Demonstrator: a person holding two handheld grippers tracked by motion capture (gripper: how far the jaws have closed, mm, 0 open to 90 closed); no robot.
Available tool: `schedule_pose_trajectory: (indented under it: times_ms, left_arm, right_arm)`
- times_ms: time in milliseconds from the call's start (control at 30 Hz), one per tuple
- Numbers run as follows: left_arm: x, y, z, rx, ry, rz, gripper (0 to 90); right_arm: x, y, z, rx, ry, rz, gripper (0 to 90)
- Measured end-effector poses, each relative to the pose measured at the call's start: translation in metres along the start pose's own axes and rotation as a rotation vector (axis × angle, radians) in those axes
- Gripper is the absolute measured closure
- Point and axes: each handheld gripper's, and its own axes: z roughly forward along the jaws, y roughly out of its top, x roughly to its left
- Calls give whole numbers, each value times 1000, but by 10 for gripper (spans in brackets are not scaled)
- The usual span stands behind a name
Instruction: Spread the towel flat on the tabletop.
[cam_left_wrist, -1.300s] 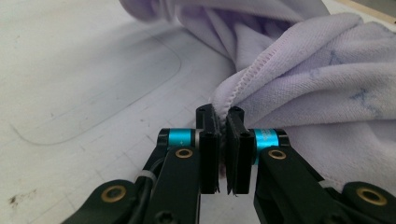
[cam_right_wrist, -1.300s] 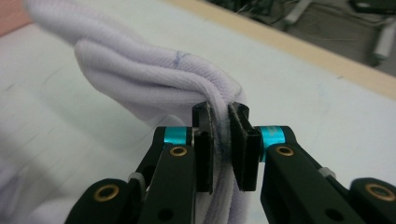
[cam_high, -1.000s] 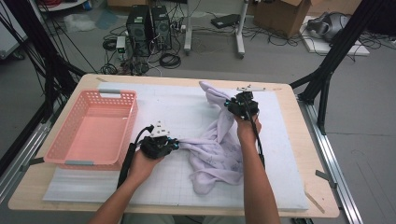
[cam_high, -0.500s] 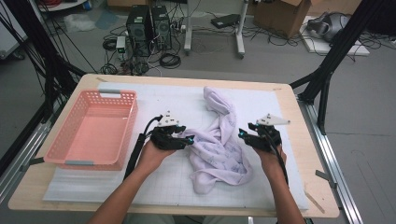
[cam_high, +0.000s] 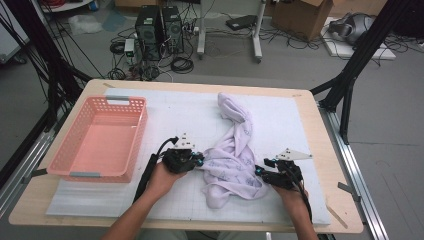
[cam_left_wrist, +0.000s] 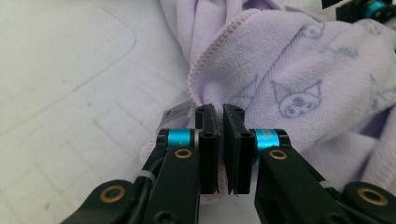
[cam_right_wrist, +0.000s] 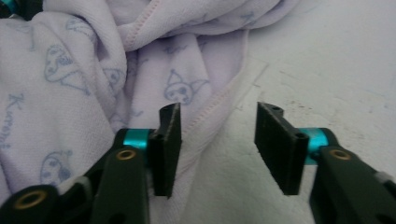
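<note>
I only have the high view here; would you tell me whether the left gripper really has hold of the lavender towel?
Observer: Yes. The left gripper has just been closing its jaws, and they now pinch a fold of the towel beside its stitched hem.
Operator: And the right gripper?
Observer: Its jaws have just been closing too, but they stand open; the towel's hemmed edge lies between them, unpinched.
Operator: Is the cloth plain?
Observer: No, it is printed with small cartoon faces.
</note>
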Motion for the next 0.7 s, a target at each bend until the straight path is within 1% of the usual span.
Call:
schedule_pose_trajectory:
  times_ms: [67,133,167,200,300,333,367,400,433,467,500,533,600,633,700]
  left_arm:
    - [-1,-9,-6,0,-6,-5,845]
    - [-1,-17,-12,6,-13,-4,846]
    - [-1,-20,-14,1,-17,-13,846]
    - [-1,-22,-17,3,-19,-14,846]
    - [-1,-24,-23,8,-19,0,824]
    - [1,-22,-25,0,-15,0,759]
    - [2,-19,-26,-10,-5,-7,676]
    - [3,-14,-27,-24,-3,-17,594]
    - [4,-9,-27,-39,-10,-23,535]
    - [5,-5,-27,-50,-13,-27,496]
    - [5,2,-26,-64,-20,-20,474]
    - [4,7,-25,-78,-25,-20,459]
    - [3,22,-21,-103,-39,2,455]
    - [1,28,-17,-109,-44,10,460]
    - [-3,41,-4,-96,-59,29,472]
  right_arm:
    - [2,1,2,19,22,0,670]
    - [3,1,2,30,55,20,824]
    - [4,1,0,32,51,18,859]
    - [5,1,-2,32,46,14,870]
    - [4,-2,-13,28,45,7,873]
    - [4,-4,-17,26,45,11,872]
    - [3,-6,-19,19,41,9,867]
    - [2,-8,-21,8,37,8,840]
    - [1,-9,-22,-2,30,13,782]
    - [0,-10,-22,-14,28,22,734]
    - [-1,-10,-23,-22,23,26,683]
    - [-1,-10,-23,-30,13,26,662]
    - [-1,-9,-23,-41,1,22,639]
    - [-1,-9,-23,-46,-6,14,637]
    - [0,-8,-23,-54,-13,9,631]
